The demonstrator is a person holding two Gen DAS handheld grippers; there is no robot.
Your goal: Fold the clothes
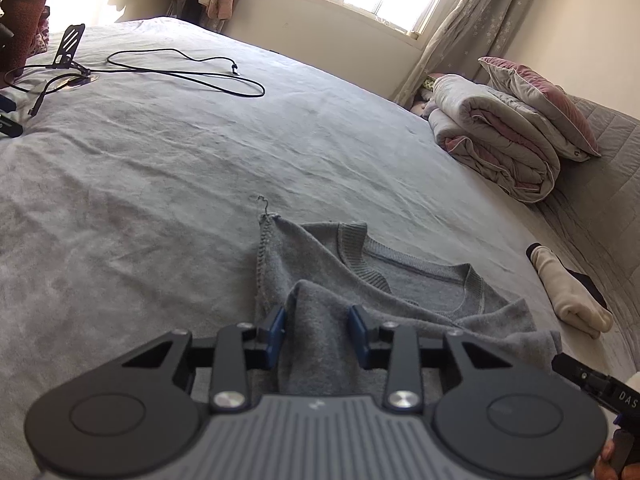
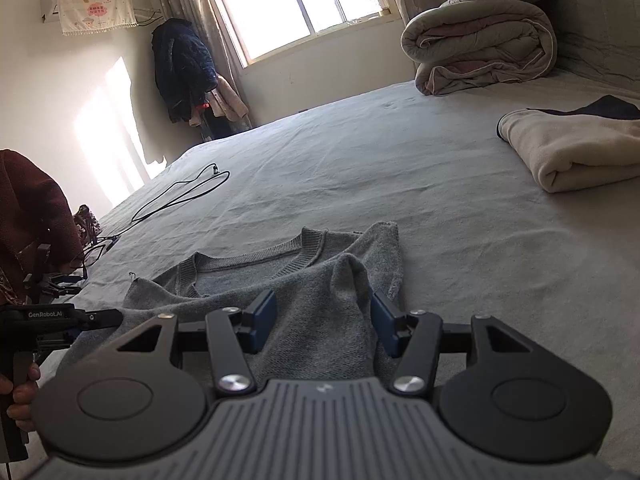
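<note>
Left gripper (image 1: 320, 330) and right gripper (image 2: 324, 322) are each straddling raised grey sweater (image 1: 420, 284) folds at lower centre, jaws parted, pads not visibly pressing

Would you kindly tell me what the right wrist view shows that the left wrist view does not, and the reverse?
Only the right wrist view shows the covered air conditioner on the wall and the person's maroon sleeve. Only the left wrist view shows the black phone stand. Both show the grey sweater bunched between each view's own jaws, the black cable, the folded cream garment and the rolled duvet.
</note>
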